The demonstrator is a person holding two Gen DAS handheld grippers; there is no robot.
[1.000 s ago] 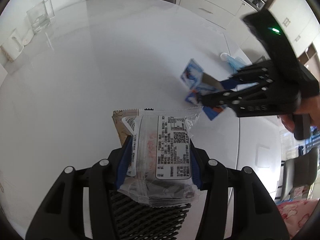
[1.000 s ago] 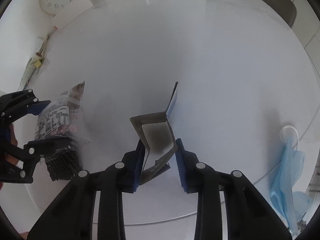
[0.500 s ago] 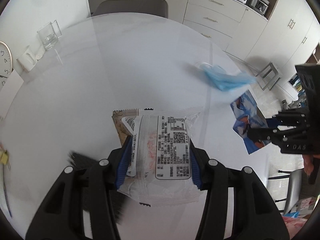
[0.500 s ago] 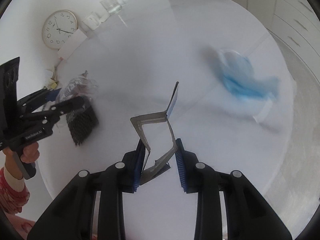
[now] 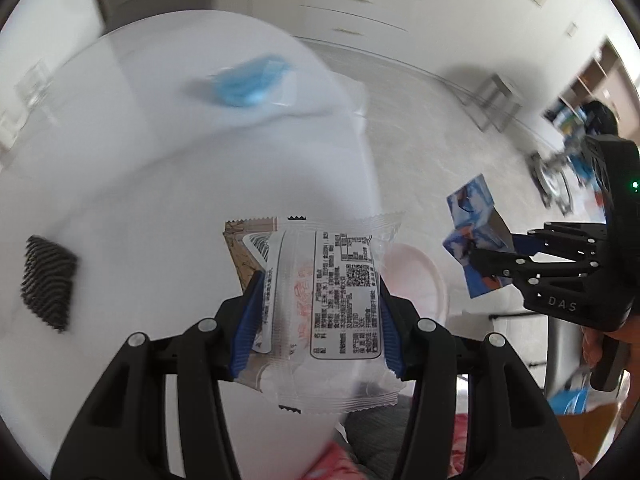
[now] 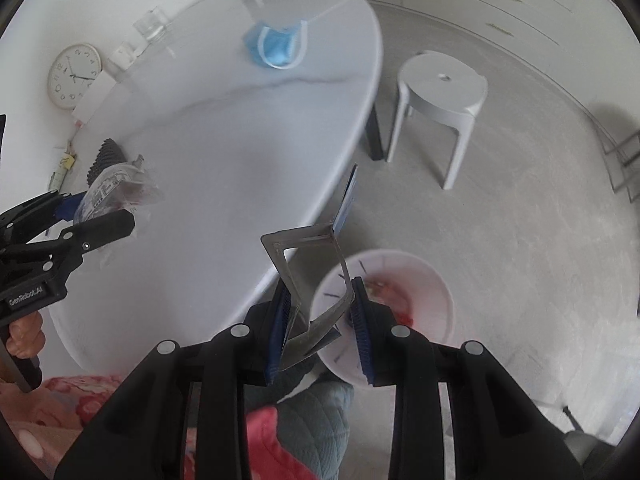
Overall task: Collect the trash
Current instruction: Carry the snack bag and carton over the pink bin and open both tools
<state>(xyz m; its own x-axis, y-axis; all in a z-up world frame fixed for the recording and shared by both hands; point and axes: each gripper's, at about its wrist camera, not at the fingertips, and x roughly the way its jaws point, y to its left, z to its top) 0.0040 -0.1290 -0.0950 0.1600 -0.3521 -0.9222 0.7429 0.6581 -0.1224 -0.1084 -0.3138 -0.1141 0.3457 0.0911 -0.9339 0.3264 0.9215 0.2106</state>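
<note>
My left gripper is shut on a clear snack wrapper with a brown wrapper behind it, held past the white table's near edge. My right gripper is shut on a flattened blue-printed carton, held above a pink-white trash bin on the floor. The bin also shows in the left wrist view just behind the wrapper. The right gripper with the carton is off to the right there. A blue face mask and a black ridged piece lie on the table.
A white plastic stool stands on the floor beside the table. A wall clock and a glass stand at the table's far side. White cabinets line the wall. Red patterned fabric is below the grippers.
Both grippers have swung away from the table top towards the floor bin, carrying their trash. The bin has come into view. The black piece stays on the table.
</note>
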